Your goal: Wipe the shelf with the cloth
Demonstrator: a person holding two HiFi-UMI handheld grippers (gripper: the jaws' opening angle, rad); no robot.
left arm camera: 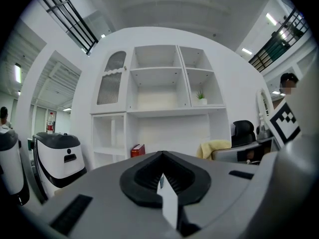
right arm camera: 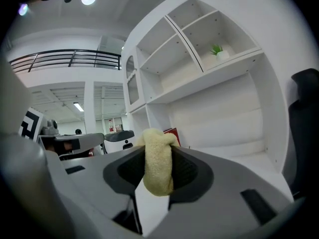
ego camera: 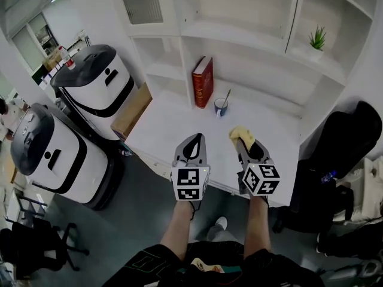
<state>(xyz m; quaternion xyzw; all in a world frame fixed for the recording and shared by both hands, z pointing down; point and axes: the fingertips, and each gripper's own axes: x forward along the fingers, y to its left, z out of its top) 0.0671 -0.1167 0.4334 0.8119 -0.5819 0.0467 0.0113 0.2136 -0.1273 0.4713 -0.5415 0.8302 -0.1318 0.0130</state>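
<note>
the right gripper (right arm camera: 158, 176) has its jaws closed tight on a yellow cloth (right arm camera: 157, 156). the cloth is bunched between them, with a fold sticking out past the tips. the left gripper (left arm camera: 162, 176) has its jaws brought together with nothing between them; only a thin slit of light shows lower down.

in the head view both grippers are held side by side, the left one slightly nearer, over the near edge of the wide bottom board of a white shelf (ego camera: 170, 127). the cloth is at the far end of the right gripper, above the right half of that board. i cannot tell whether it touches the board.

farther back on the same board a red book (ego camera: 203, 81) stands upright against a divider, a little left of the middle. a small blue cup (ego camera: 221, 106) stands just to the right of the book and nearer, apart from the cloth. up on a higher board at the far right is a small green plant (ego camera: 316, 39) in a white pot.

on the floor to the left of the shelf stand two white and black machines (ego camera: 96, 88), one nearer than the other. a flat brown box (ego camera: 131, 109) leans between the farther machine and the side of the shelf. a black chair (ego camera: 350, 139) is on the right, close to the end of the shelf.
</note>
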